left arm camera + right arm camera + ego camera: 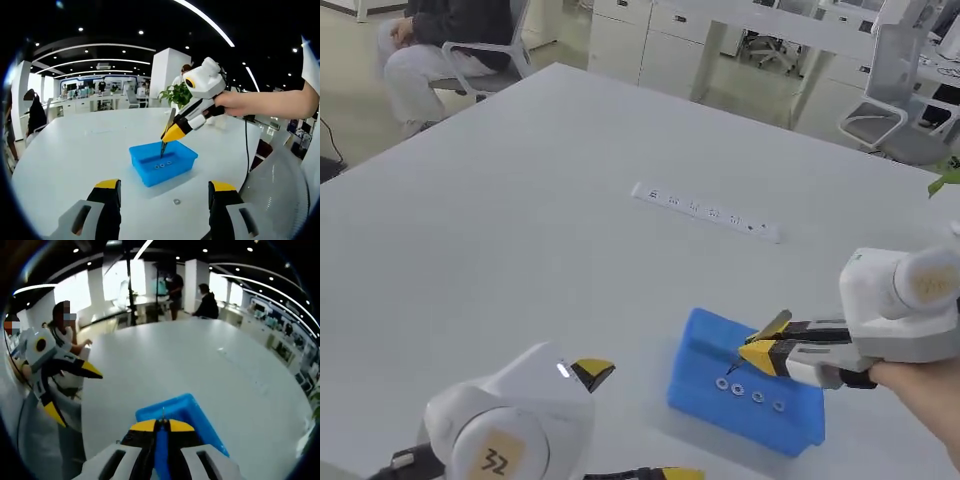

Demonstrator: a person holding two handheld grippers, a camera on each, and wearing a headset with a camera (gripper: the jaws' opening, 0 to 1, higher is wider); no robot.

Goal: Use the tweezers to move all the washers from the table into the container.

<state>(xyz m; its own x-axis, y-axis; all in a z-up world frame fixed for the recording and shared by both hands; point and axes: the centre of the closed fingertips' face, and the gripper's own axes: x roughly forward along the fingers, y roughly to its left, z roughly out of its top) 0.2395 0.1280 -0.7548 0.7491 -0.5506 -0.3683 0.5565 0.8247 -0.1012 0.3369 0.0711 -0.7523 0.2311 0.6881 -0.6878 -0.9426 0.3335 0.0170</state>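
First, right tongs (162,426): pinched narrow on the tweezers (163,146), yellow tips almost together, carried by a hand (236,102) and angled downward.
tweezers: clamped between the right tongs, slanting down out of their tips, point lowered inside the container (770,428); cannot tell whether gripping anything at the point, too small.
container: blue, open-topped, resting on the table (520,220) directly below and just ahead of the right tongs; well ahead of the left tongs (165,185), roughly centred on their line.
washers (738,389): four in a row on the container floor, just below the tweezers' point.
left tongs: spread wide, gripping nothing, low over the table, aimed at the container and the right tongs.
loose washer (176,202): single, flat on the table, seen between the left tongs' two sides in the left gripper view, nearer to them than the container.
table: white, broad, beneath both tongs.
power strip (705,211): white, flat on the table, well beyond the right tongs and the container.
seated person (440,30): past the table's far edge, far beyond the left tongs.
plant (177,95): green, behind the right tongs in the left gripper view.
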